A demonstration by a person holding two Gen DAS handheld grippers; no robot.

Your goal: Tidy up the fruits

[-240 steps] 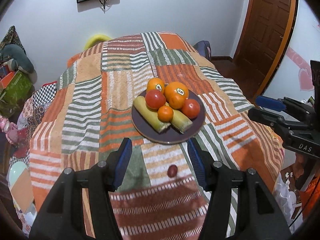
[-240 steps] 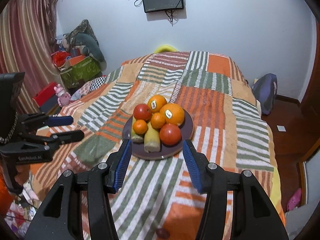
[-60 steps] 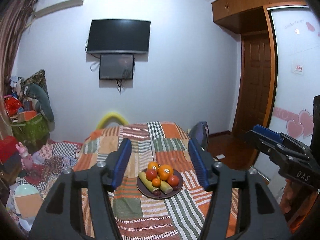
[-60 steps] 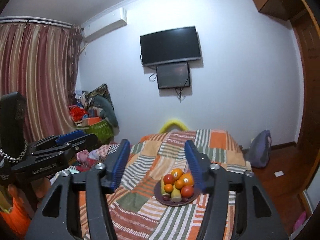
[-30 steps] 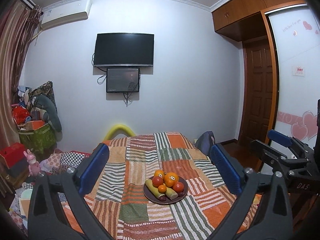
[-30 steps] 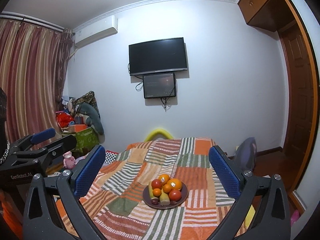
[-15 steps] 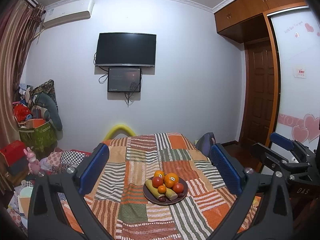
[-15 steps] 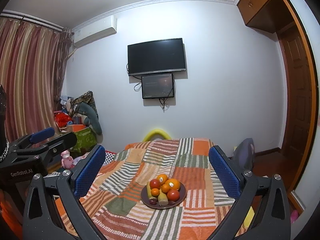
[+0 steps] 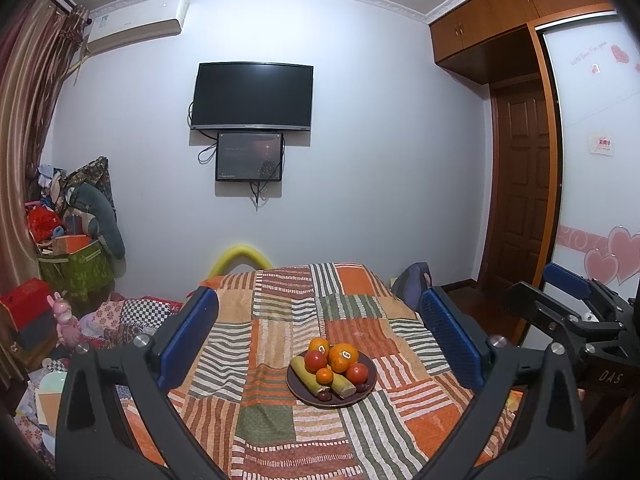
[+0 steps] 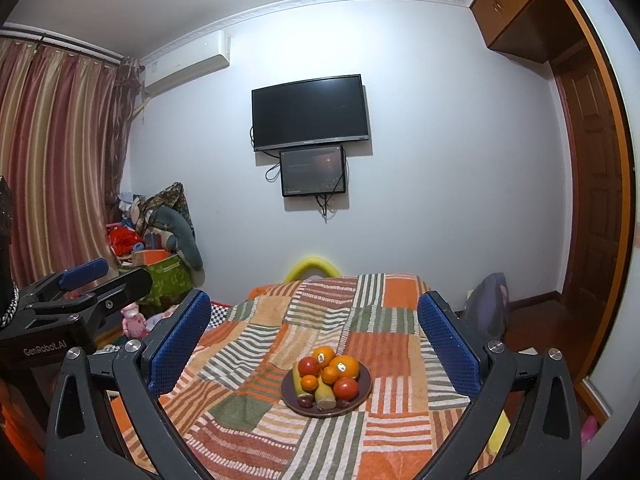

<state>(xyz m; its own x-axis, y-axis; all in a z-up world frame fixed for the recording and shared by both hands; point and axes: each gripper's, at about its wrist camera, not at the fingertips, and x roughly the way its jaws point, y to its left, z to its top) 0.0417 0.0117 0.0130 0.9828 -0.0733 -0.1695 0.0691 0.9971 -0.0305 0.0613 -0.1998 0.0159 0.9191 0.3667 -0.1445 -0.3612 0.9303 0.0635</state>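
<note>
- On the bed's patchwork blanket (image 9: pixel 276 344), the dark plate (image 9: pixel 298 390) holds oranges, tomatoes and the rest, piled together.
- My left tool (image 9: pixel 320 336) gapes wide and empty, well back from the plate.
- My right tool (image 10: pixel 316 340) is likewise spread wide, gripping nothing, plate framed between its fingers.

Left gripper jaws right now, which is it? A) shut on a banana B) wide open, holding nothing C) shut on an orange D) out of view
B: in the left wrist view the left gripper has its jaws spread wide with nothing between them, and the fruit sits on the plate further ahead on the bed.
</note>
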